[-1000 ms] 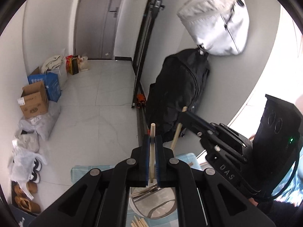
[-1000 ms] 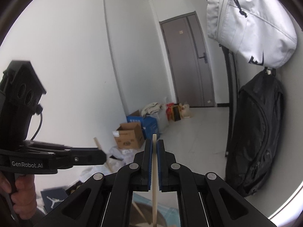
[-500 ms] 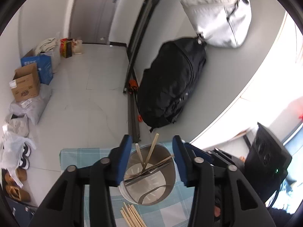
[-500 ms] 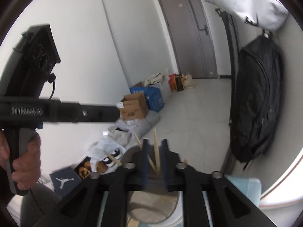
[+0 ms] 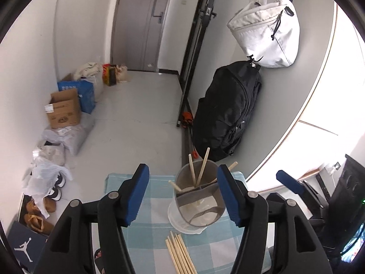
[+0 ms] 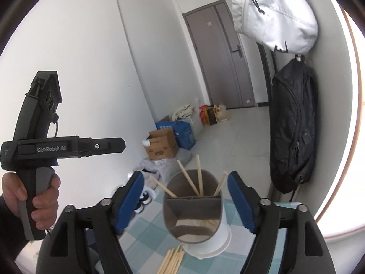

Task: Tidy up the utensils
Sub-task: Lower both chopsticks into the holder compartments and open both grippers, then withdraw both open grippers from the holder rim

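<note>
Grey floor tiles and white walls surround a blue-and-white checked tablecloth [image 5: 157, 223] bearing one grey-and-white divided utensil holder [image 5: 196, 202] with four wooden chopsticks [image 6: 199, 175] upright. More loose chopsticks [image 5: 180, 254], uncountable, lie beside it. Left gripper [image 5: 183, 193] and right gripper [image 6: 186, 202] have just been opening, gaping wide, empty.

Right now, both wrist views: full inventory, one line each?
utensil holder: 1, grey insert in white cup, on the tablecloth, between both sets of jaws
chopsticks in holder: 4, pale wood, leaning
loose chopsticks: a bundle, pale wood, flat on cloth in front of holder
tablecloth: 1, blue-white check
backpack: 1, black, hanging on the wall
white bag: 1, hung above backpack
cardboard box: 1, brown, by left wall
blue bag: 1, behind box
door: 1, grey, far end
left gripper: jaws open, empty
right gripper: jaws open, empty
hand: 1, on left gripper's handle
</note>
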Motion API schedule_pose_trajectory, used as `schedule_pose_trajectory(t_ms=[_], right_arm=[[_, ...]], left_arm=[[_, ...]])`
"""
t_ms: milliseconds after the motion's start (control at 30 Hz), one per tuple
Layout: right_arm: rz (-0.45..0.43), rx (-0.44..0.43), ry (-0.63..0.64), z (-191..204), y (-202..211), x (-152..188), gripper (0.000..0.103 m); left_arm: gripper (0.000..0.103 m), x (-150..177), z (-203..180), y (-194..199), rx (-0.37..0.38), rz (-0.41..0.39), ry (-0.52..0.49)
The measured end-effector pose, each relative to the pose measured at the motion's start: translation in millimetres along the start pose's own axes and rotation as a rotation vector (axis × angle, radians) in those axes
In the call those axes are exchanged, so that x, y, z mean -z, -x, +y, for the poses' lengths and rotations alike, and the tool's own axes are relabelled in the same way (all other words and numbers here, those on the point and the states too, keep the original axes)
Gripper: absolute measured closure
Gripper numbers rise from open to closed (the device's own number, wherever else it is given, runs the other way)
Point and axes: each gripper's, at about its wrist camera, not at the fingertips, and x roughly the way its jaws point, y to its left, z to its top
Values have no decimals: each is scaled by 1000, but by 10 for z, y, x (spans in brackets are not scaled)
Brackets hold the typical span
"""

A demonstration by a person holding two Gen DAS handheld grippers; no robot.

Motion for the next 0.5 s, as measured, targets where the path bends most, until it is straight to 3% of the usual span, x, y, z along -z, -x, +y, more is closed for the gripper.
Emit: schedule_pose_trajectory(t_ms=[133, 333, 500], right_arm=[[-5, -13, -11, 68, 97, 43, 17], [-6, -4, -1, 190, 214, 155, 14], [-19, -18, 4, 277, 312, 270, 5]], left_arm=[[33, 114, -35, 97, -51, -25, -14], [32, 309, -33, 186, -66, -29, 16], [29, 478, -61, 253, -79, -45, 10]])
